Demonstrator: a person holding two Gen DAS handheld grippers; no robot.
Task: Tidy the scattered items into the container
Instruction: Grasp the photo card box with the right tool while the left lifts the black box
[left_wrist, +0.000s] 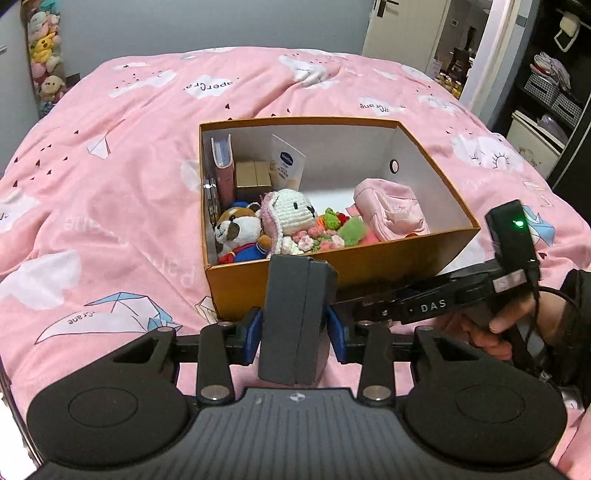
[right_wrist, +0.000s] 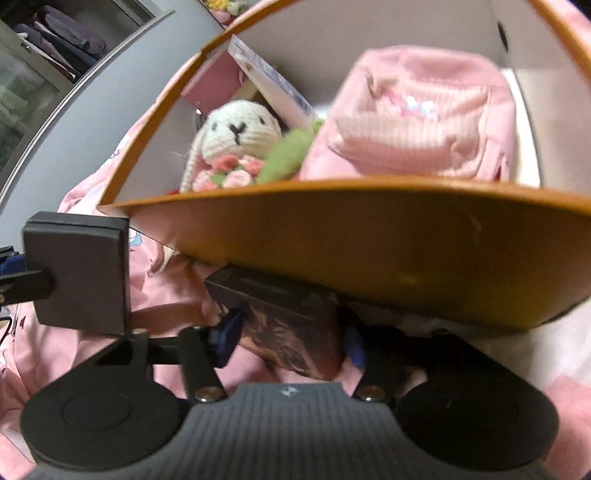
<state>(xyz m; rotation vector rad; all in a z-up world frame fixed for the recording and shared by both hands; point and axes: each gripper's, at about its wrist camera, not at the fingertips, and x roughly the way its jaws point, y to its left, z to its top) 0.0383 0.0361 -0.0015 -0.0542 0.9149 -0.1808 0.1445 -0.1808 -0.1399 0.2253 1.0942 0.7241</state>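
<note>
Left gripper: clenching a flat dark grey rectangular case, lifting it toward the orange cardboard box
Right gripper: gripping a small dark brown patterned box beside the wall, for boxing

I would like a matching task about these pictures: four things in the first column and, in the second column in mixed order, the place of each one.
Things:
1. grey box
2. brown box
3. white rabbit
4. pink bag

Places:
a. in the orange container, by the wall with the round hole
b. between the left gripper's fingers
c. in the container, beside the panda toy
d. outside the container, between the right gripper's fingers

Pairs: 1-b, 2-d, 3-c, 4-a
</note>
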